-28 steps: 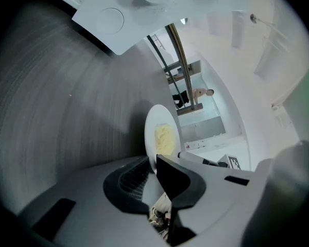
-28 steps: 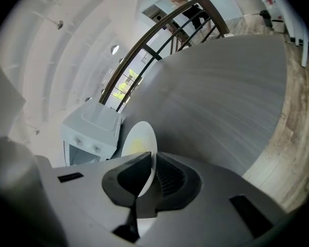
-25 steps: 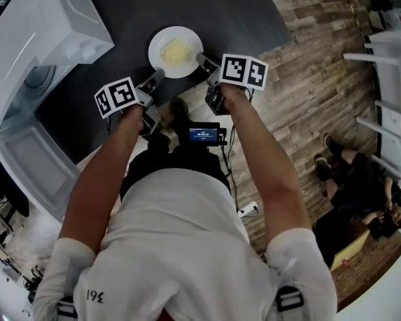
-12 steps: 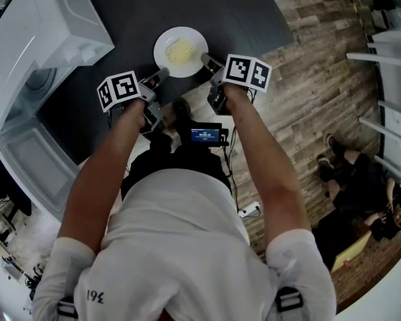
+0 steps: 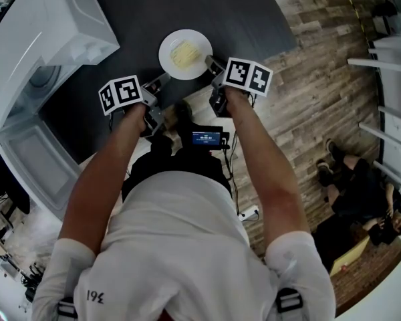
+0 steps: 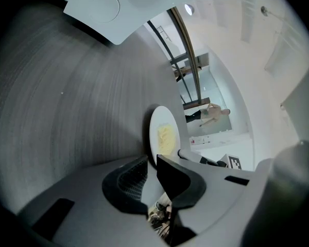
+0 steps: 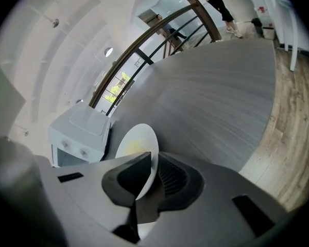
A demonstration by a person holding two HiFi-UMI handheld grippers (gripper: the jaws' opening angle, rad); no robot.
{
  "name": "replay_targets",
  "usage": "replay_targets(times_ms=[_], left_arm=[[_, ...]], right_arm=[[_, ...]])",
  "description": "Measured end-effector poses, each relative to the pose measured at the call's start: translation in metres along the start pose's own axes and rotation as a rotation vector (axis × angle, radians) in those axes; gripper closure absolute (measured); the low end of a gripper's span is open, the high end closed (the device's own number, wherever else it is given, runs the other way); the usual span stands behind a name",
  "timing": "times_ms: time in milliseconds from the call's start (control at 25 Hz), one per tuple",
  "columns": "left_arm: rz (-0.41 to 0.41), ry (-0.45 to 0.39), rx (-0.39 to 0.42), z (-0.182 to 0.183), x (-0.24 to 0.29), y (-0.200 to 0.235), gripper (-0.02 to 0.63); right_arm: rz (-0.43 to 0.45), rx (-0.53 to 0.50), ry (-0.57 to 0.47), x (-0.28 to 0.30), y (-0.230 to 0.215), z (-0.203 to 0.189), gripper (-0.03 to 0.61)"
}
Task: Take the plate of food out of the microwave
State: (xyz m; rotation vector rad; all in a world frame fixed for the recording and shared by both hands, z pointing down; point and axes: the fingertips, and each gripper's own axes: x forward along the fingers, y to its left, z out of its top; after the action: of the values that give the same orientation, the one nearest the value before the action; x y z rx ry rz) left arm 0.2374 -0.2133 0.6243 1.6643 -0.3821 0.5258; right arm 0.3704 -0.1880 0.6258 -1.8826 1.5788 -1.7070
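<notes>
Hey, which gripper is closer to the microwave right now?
Left. The left gripper holds the plate edge facing the microwave; the right gripper holds the opposite edge, farther away.

I've got one dark grey, wood-grained surface (image 5: 240, 19) standing on a plank floor (image 5: 321, 99). The only thing plainly sitting on it is the white microwave (image 5: 47, 39) at the left end, with its door (image 5: 27, 152) swung open toward me. The white plate (image 5: 185, 54) with yellow food (image 5: 182, 54) is over the near part of the surface, well apart from the microwave; I can't tell if its base touches the top.
</notes>
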Motion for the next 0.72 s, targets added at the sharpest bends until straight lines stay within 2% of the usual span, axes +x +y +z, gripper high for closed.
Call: replay_targets(times_ms=[400, 520, 720], left_arm=[[-0.033, -0.046, 0.048, 0.008, -0.001, -0.008, 0.578], [-0.049, -0.065, 0.066, 0.01, -0.004, -0.012, 0.578], [-0.072, -0.12, 0.092, 0.015, -0.012, -0.016, 0.578]], right_arm=[[-0.145, -0.231, -0.013, -0.001, 0.0, 0.008, 0.51], [-0.15, -0.261, -0.037, -0.002, 0.002, 0.013, 0.448], [-0.164, -0.273, -0.069, -0.01, -0.004, 0.021, 0.428]])
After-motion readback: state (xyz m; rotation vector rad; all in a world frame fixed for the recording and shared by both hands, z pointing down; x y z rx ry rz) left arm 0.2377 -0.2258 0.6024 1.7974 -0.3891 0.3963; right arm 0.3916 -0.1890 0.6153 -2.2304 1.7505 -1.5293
